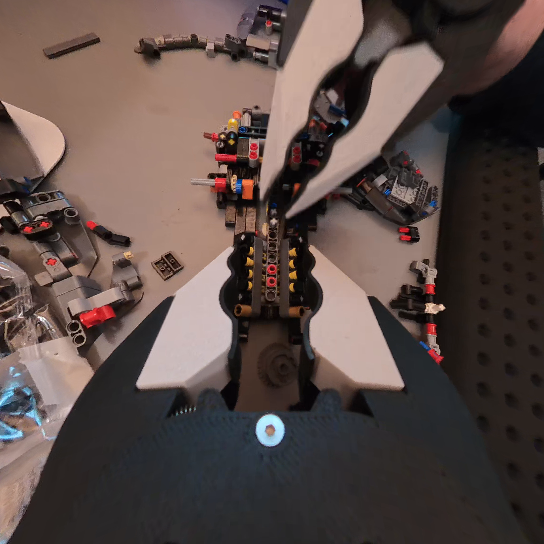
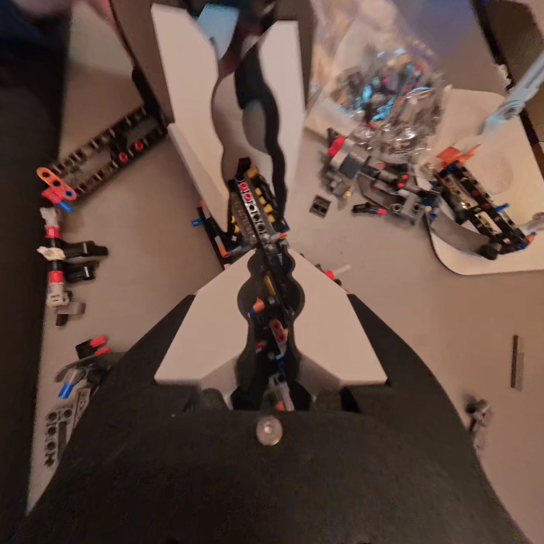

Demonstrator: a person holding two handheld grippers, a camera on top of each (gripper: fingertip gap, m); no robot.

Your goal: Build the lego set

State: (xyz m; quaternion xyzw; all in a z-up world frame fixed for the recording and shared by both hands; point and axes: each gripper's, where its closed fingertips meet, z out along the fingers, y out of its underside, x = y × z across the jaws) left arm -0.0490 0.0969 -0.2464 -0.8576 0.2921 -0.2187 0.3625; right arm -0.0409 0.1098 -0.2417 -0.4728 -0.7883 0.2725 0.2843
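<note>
A long black Technic assembly (image 1: 272,270) with yellow pins, a grey beam and two red pins lies lengthwise on the grey table (image 1: 147,132). My left gripper (image 1: 271,250) is closed on its near, wide end, one pad against each black side. My right gripper (image 1: 275,207) comes in from the far side, its tips closed on the narrow middle of the same assembly. In the right wrist view my right gripper (image 2: 272,257) pinches the thin black beam, the assembly (image 2: 253,203) runs away from it, and the left gripper (image 2: 254,226) holds the far end.
A dark sub-build (image 1: 397,188) lies to the right. Grey and red parts (image 1: 88,306) and plastic bags (image 1: 17,368) lie to the left. A grey gear (image 1: 278,365) sits under my left fingers. A dark perforated mat (image 1: 494,294) borders the table on the right. A second frame (image 2: 477,212) rests on a white sheet. My two grippers' fingertips are within a few centimetres of each other.
</note>
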